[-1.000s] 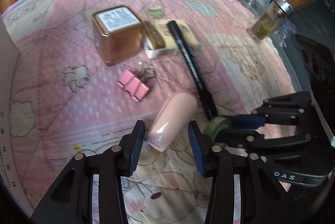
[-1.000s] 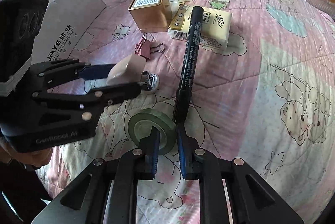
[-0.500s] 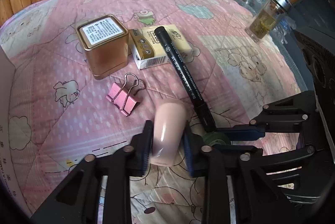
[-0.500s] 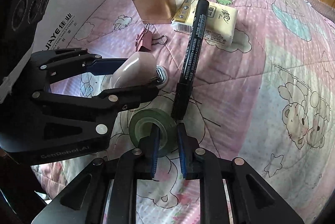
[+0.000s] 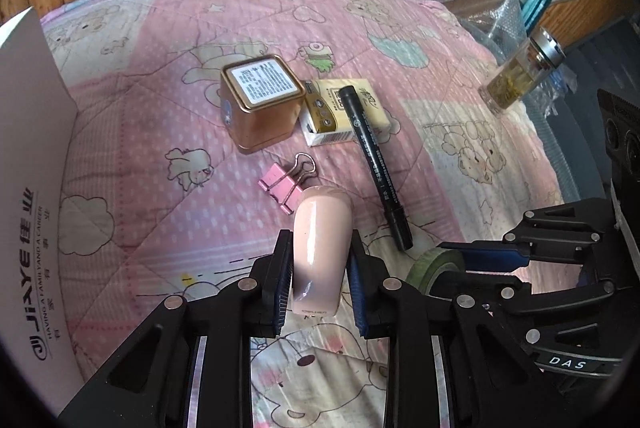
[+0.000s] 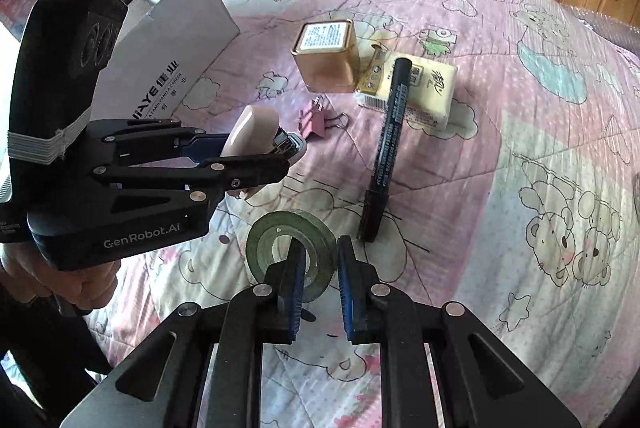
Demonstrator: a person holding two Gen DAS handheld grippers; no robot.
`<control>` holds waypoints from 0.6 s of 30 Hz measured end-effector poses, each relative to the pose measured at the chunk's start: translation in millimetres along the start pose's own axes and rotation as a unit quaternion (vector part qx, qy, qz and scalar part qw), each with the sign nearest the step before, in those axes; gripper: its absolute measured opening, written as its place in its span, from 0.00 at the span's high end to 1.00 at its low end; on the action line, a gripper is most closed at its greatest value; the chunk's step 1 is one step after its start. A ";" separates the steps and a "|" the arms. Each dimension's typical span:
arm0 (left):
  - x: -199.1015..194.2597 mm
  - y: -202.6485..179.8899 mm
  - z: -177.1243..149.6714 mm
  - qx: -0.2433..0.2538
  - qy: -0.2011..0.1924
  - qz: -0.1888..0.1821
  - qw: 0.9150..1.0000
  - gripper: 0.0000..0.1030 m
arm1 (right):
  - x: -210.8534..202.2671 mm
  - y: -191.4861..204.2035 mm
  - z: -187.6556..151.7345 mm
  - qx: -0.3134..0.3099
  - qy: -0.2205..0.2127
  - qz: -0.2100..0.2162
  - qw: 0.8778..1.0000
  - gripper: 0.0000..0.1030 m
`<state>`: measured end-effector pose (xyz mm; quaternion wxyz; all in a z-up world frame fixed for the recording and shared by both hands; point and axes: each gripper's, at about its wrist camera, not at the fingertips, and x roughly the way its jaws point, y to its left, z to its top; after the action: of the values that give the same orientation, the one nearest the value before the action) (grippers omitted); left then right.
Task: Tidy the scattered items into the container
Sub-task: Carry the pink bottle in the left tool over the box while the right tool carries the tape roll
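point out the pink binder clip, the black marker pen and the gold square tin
pink binder clip [image 5: 280, 183], left wrist view, on its pink body
black marker pen [image 6: 394, 119], right wrist view, mid-barrel on the printed label
gold square tin [image 5: 262, 87], left wrist view, on the white label on its lid

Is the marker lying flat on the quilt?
No, the marker has its far end propped on the tissue pack.

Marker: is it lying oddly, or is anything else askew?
The marker lies propped, its cap end resting on the tissue pack and its other end on the quilt. Nothing looks spilled or damaged.
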<state>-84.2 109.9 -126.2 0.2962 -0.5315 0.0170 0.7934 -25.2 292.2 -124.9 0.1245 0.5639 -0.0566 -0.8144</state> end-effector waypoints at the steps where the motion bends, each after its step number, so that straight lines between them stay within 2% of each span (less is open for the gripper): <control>1: -5.8 0.9 1.0 -0.004 -0.004 0.003 1.000 0.75 | -3.0 4.7 2.8 -0.003 -0.007 0.002 1.000 0.84; 10: -63.1 14.0 5.9 -0.034 -0.038 0.018 0.999 0.75 | -20.9 38.9 14.7 -0.004 -0.051 0.025 0.998 0.84; 18: -111.0 30.6 -10.4 -0.054 -0.068 0.035 0.996 0.75 | -46.3 67.4 19.7 0.000 -0.091 0.067 0.994 0.84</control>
<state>-61.7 31.0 -44.8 0.2396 -0.4908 -0.0277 0.8372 -18.8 238.7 -60.3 0.1729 0.4821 -0.1051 -0.8524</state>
